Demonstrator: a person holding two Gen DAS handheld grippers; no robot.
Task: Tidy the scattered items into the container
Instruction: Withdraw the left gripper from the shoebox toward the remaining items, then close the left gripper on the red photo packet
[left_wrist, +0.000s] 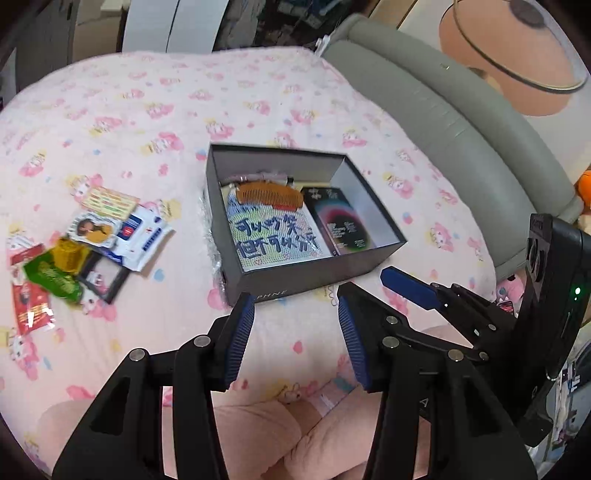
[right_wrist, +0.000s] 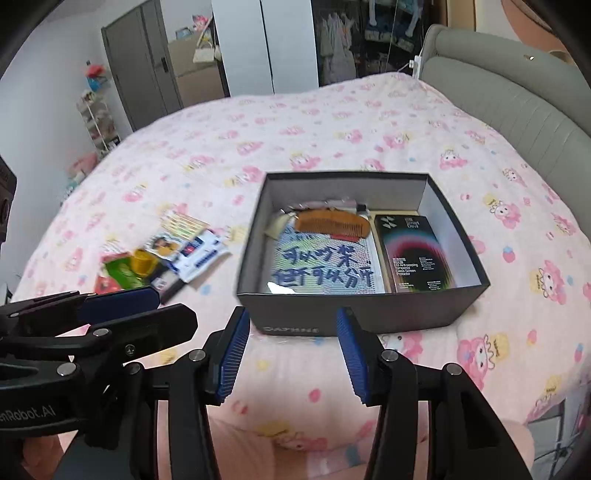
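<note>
A dark grey open box (left_wrist: 314, 271) (right_wrist: 369, 314) sits on the pink bed. Inside lie a wooden comb (left_wrist: 269, 194) (right_wrist: 332, 223), a beaded pouch with blue writing (left_wrist: 273, 236) (right_wrist: 321, 273) and a black screen-protector pack (left_wrist: 340, 221) (right_wrist: 417, 254). A pile of scattered items lies left of the box: a white wipes pack (left_wrist: 142, 236) (right_wrist: 201, 258), a green packet (left_wrist: 55, 277) (right_wrist: 123, 275), a yellow cup (left_wrist: 68, 254) (right_wrist: 142, 262), a red packet (left_wrist: 29, 306), a small frame (left_wrist: 103, 277). My left gripper (left_wrist: 295, 325) is open and empty, just in front of the box. My right gripper (right_wrist: 291, 339) is open and empty, also before the box.
The bed (left_wrist: 110, 110) (right_wrist: 258, 129) has a pink cartoon-print cover. A grey padded headboard (left_wrist: 443, 110) (right_wrist: 517, 92) runs along the right. The right gripper shows at the right in the left wrist view (left_wrist: 424, 291). A wardrobe and shelves (right_wrist: 147, 74) stand beyond the bed.
</note>
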